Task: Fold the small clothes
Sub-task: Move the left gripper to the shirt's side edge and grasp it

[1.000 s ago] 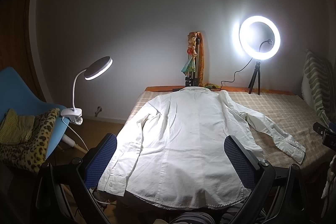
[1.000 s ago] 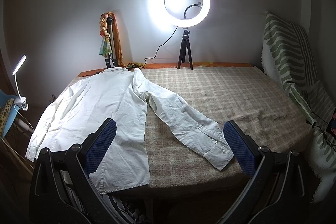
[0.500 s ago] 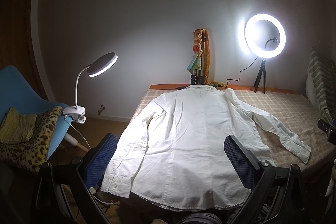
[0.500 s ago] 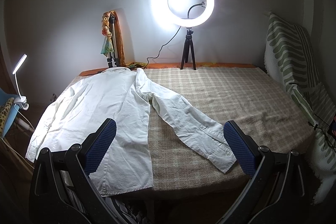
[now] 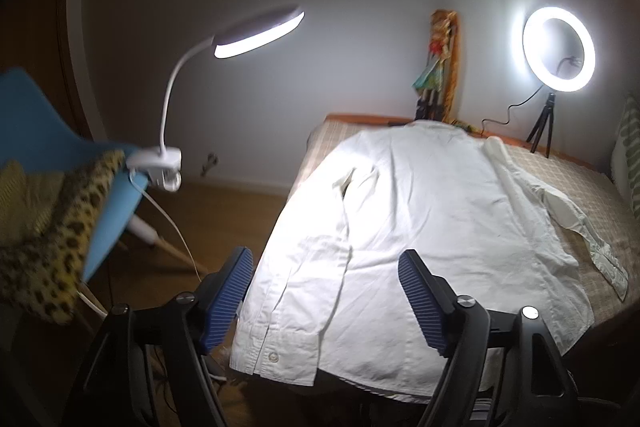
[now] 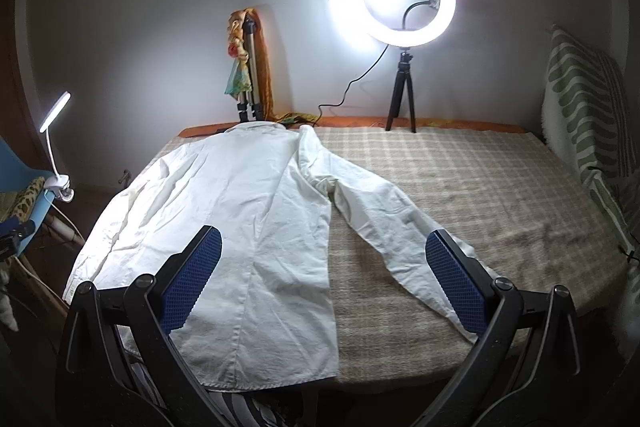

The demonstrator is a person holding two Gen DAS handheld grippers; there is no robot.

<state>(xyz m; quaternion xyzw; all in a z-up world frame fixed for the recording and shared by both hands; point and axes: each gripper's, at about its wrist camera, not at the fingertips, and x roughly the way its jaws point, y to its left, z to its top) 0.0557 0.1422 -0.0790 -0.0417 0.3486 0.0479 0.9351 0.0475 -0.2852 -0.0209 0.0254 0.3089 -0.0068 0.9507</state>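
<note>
Shirt (image 5: 420,227), white, lay flat, back up, on the checked bedcover (image 6: 460,179). Left gripper (image 5: 326,301), empty, was closing around its hanging cuff (image 5: 276,355); right gripper (image 6: 322,283) gaped empty. Pinching cuff alone could drag the shirt askew.

You've got a plain white shirt (image 6: 224,211) on a beige-and-cream checked bedspread (image 6: 460,187) with an orange edge at the wall. Gripper pads (image 6: 192,279) are blue, ribbed texture, on black frames. Your chair (image 5: 44,131) is light blue, with a leopard-print cloth (image 5: 52,247) over it. White clip lamp (image 5: 168,131). Cushion (image 6: 580,99) is green-and-white wavy stripes.
</note>
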